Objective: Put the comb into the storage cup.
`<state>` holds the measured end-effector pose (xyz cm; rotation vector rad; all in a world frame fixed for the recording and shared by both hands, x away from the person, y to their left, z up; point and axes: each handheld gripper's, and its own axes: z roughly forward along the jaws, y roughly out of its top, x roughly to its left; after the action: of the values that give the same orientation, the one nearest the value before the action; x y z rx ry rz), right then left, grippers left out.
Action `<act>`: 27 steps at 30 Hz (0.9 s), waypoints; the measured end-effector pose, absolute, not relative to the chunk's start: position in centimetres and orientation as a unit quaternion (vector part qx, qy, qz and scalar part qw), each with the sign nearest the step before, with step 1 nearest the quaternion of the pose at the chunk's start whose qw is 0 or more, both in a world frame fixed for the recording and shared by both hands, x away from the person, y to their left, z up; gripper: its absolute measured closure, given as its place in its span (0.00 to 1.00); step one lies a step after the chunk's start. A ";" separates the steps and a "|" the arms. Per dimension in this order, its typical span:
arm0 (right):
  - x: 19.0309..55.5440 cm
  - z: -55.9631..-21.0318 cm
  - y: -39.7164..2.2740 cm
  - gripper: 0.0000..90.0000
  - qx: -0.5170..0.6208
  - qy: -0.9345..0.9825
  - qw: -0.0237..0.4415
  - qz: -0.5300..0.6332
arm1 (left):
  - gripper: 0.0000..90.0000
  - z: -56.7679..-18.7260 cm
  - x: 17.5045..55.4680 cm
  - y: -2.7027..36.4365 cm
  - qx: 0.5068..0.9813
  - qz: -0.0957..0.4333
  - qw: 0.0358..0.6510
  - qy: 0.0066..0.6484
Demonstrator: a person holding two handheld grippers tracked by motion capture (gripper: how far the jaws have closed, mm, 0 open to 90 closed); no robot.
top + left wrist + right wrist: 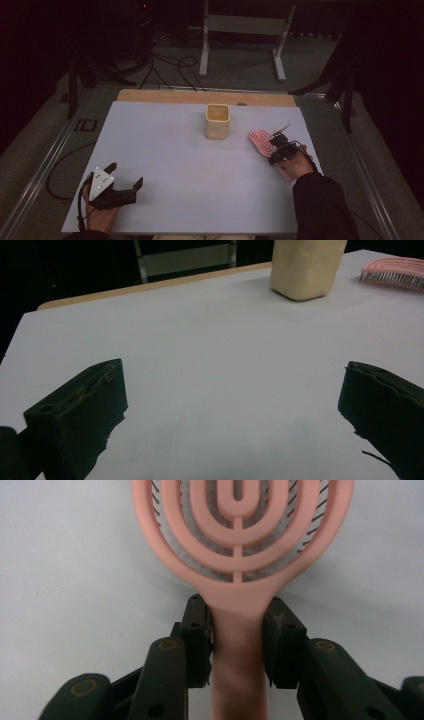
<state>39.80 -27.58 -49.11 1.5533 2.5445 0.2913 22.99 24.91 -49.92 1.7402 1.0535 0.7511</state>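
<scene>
Two claws in frame. Right claw [235, 640] is sitting around the handle of the pink hairbrush [240, 545], jaws flanking it right below the head; can't tell if the pads are actually pressing. Brush is lying on the white tabletop [200, 165] at its right side, just right of the beige cup [217, 121]. Left claw [125, 176] is resting near the front-left corner, jaws gaping wide with nothing between them.

pink ribbed hairbrush [240, 540], cream cup [217, 121]
</scene>
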 end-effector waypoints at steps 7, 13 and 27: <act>39.5 -49.1 -27.6 0.77 0.510 0.850 0.079 0.105 | 0.00 -49.9 23.0 24.9 0.710 0.306 0.467 0.429; 39.1 -49.1 -27.6 0.77 0.504 0.852 0.088 0.113 | 0.00 -49.9 23.0 24.9 0.710 0.307 0.466 0.430; 37.4 -48.4 -28.0 0.77 0.484 0.849 0.100 0.188 | 0.00 -50.0 23.1 24.8 0.712 0.305 0.462 0.431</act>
<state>37.43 -28.03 -48.38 1.4315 2.5095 0.5569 23.08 24.85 -50.03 1.7518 1.0599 0.7504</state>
